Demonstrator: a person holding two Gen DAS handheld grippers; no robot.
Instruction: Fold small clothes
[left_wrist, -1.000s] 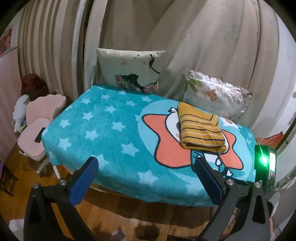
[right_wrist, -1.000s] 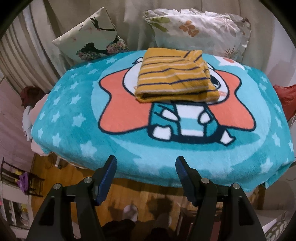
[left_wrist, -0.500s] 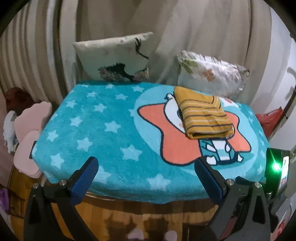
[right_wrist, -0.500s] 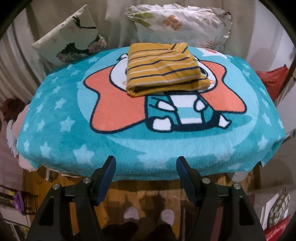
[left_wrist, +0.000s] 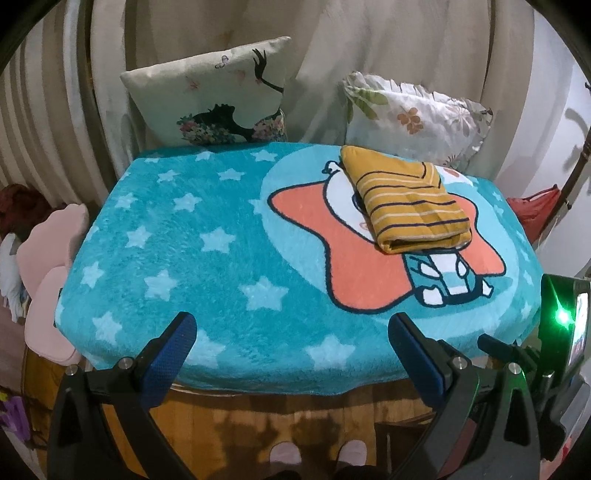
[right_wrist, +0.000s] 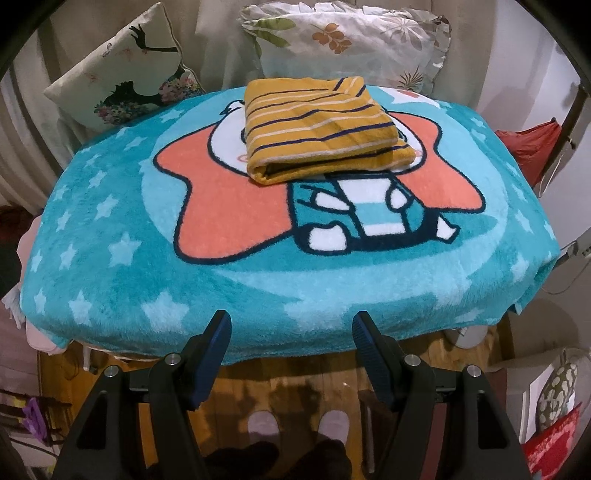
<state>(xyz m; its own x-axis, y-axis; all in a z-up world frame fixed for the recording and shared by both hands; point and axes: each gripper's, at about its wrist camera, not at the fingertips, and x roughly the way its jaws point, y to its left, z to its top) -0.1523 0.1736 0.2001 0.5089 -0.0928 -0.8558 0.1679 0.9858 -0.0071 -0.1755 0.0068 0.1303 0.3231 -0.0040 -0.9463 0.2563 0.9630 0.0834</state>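
A mustard-yellow striped garment (left_wrist: 406, 203) lies folded in a neat rectangle on the teal star blanket (left_wrist: 203, 240), toward the far right. In the right wrist view the same folded garment (right_wrist: 321, 129) sits at the far middle of the blanket (right_wrist: 110, 240). My left gripper (left_wrist: 291, 332) is open and empty, held at the blanket's near edge, well short of the garment. My right gripper (right_wrist: 291, 325) is open and empty, also at the near edge.
Two cushions (left_wrist: 218, 96) (left_wrist: 413, 114) lean against the curtain behind the blanket. A pink chair (left_wrist: 48, 266) stands at the left. A red bag (right_wrist: 532, 147) is at the right. Wooden floor and slippered feet (right_wrist: 295, 424) lie below the grippers.
Both grippers have drawn back and risen slightly, so the table appears more centred. The folded garment has not moved. Both jaws stayed open.
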